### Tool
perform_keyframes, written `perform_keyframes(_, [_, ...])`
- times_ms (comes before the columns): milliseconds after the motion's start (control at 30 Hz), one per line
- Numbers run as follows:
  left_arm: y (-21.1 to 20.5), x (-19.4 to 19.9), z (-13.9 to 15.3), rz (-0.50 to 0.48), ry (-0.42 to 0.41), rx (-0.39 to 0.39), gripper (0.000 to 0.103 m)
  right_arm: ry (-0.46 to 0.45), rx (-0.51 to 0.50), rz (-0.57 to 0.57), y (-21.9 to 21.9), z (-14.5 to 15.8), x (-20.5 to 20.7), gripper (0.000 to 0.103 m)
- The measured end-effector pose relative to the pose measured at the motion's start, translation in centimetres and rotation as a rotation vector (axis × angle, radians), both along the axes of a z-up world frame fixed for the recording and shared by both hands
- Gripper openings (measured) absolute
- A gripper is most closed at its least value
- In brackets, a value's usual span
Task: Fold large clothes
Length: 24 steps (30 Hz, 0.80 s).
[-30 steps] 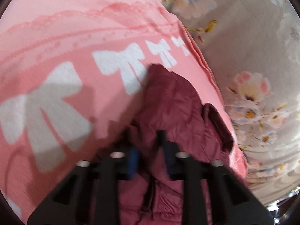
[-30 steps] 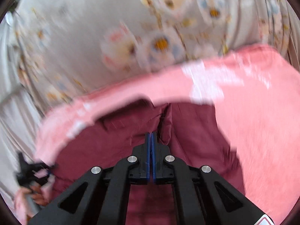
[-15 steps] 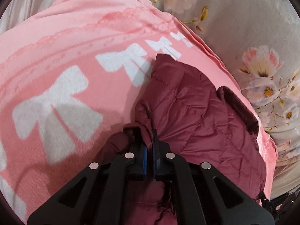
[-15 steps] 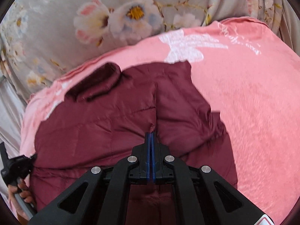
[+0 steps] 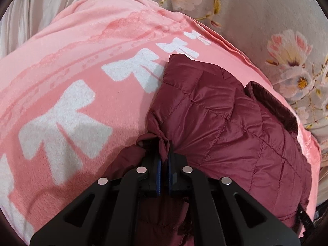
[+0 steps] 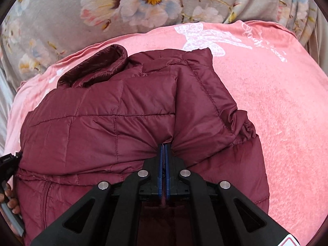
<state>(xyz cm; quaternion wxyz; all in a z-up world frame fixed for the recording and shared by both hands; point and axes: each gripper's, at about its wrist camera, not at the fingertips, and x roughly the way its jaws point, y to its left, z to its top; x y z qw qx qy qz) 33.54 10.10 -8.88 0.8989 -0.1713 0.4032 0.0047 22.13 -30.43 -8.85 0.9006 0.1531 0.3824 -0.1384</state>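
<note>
A maroon quilted puffer jacket [image 5: 225,127] lies on a pink blanket [image 5: 71,65] with white bows. My left gripper [image 5: 164,149] is shut on a bunched fold of the jacket's fabric at its left edge. In the right wrist view the jacket [image 6: 102,119] spreads ahead, its collar [image 6: 98,65] at the far left and a folded-over flap on the right. My right gripper [image 6: 164,149] is shut on a pinch of the jacket's fabric near its middle.
A grey floral sheet [image 6: 143,2] lies beyond the pink blanket [image 6: 276,102]. The other hand-held gripper and fingers show at the left edge [image 6: 8,176] of the right wrist view. The floral sheet also borders the blanket on the right [image 5: 287,47].
My left gripper closed on the jacket's fabric. Both grippers drew back, and the jacket spread out flatter over the blanket with more of it in view.
</note>
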Motion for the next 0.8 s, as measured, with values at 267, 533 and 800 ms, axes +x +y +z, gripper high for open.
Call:
perform_keyframes(267, [0.4,-0.3,0.0,0.019,-0.002,0.006,0.003,0.003,0.048,0.025,-0.2,-0.4,-0.5,0.001])
perform_keyframes(533, [-1.3,-0.7,0.9,-0.001,0.02,0.146,0.012,0.036,0.052,0.008,0.2,1.1,-2.5,0.016])
perform_keyframes(800, [-0.7,-4.2,4.8,-0.037,-0.048,-0.008,0.064,-0.047,0.033,0.008,0.9,5.5,-4.4,0.022])
